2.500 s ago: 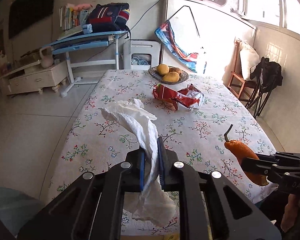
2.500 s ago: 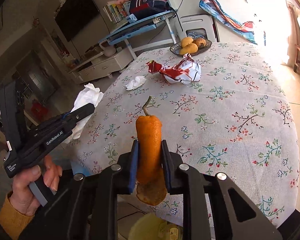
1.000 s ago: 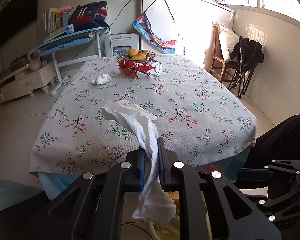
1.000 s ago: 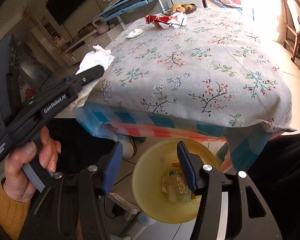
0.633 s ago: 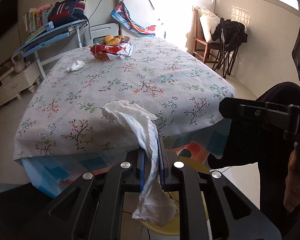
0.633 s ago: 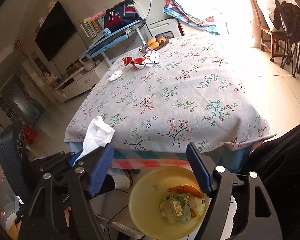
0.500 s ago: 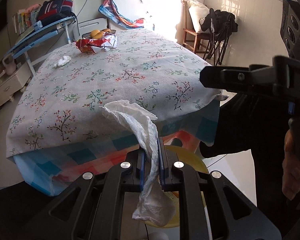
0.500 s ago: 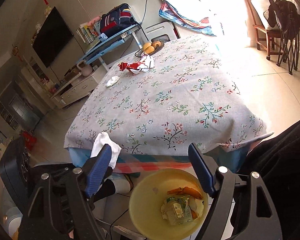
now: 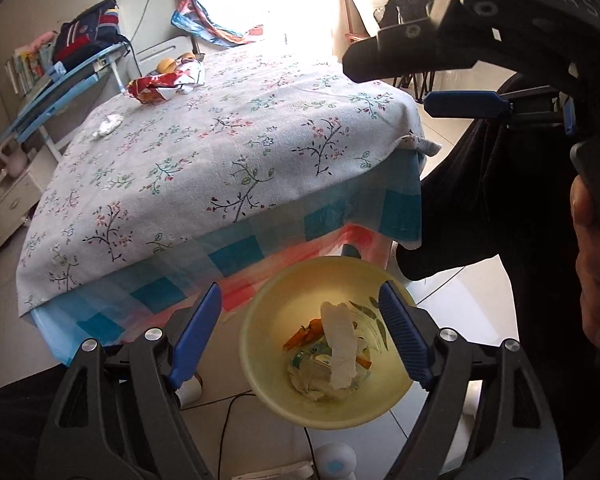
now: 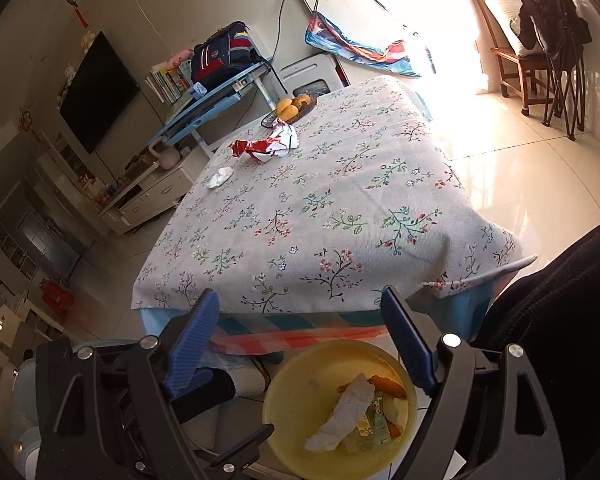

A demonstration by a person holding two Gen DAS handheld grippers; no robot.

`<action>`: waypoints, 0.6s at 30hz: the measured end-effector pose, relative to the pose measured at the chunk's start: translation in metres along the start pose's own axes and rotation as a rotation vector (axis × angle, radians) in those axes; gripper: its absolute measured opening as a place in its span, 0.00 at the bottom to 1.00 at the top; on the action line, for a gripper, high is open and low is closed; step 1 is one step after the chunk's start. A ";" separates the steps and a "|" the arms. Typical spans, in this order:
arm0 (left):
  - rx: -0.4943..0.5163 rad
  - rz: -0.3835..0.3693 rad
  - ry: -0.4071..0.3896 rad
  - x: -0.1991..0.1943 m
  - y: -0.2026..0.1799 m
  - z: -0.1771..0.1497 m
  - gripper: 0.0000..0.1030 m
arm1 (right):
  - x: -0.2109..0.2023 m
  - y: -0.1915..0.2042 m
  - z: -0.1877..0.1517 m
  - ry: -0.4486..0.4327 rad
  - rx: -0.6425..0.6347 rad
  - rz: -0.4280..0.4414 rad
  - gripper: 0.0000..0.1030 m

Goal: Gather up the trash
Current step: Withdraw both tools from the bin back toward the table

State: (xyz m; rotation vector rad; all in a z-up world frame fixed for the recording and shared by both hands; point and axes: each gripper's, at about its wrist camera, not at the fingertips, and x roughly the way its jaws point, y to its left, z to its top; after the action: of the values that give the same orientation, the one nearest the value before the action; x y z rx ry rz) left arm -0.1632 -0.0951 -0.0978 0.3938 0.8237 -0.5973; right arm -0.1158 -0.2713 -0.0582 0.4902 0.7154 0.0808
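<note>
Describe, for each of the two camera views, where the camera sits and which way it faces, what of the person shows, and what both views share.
Left wrist: on the left gripper, open, looking down into the yellow bin; right gripper and right hand at right.
Right wrist: on the right gripper, open, facing across the table; dark-clothed body at right.
Shared: bin, white tissue inside, red wrapper, small tissue.

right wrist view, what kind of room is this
Most likely a home living or dining room: a table under a floral cloth holding a fruit bowl, a wall-mounted TV above a low cabinet, and a wooden chair by the bright window.
</note>
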 end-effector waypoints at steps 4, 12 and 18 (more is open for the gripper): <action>-0.022 0.036 -0.019 -0.005 0.008 0.001 0.78 | 0.000 0.003 -0.003 0.004 -0.011 -0.008 0.78; -0.048 0.095 -0.065 -0.016 0.017 0.000 0.84 | -0.002 0.010 -0.009 0.012 -0.037 -0.023 0.79; -0.080 0.128 -0.089 -0.024 0.024 -0.002 0.86 | -0.004 0.016 -0.015 0.015 -0.058 -0.031 0.79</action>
State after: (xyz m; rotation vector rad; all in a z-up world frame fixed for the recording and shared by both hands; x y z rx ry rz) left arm -0.1622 -0.0667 -0.0779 0.3422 0.7287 -0.4583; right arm -0.1268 -0.2520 -0.0577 0.4229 0.7335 0.0764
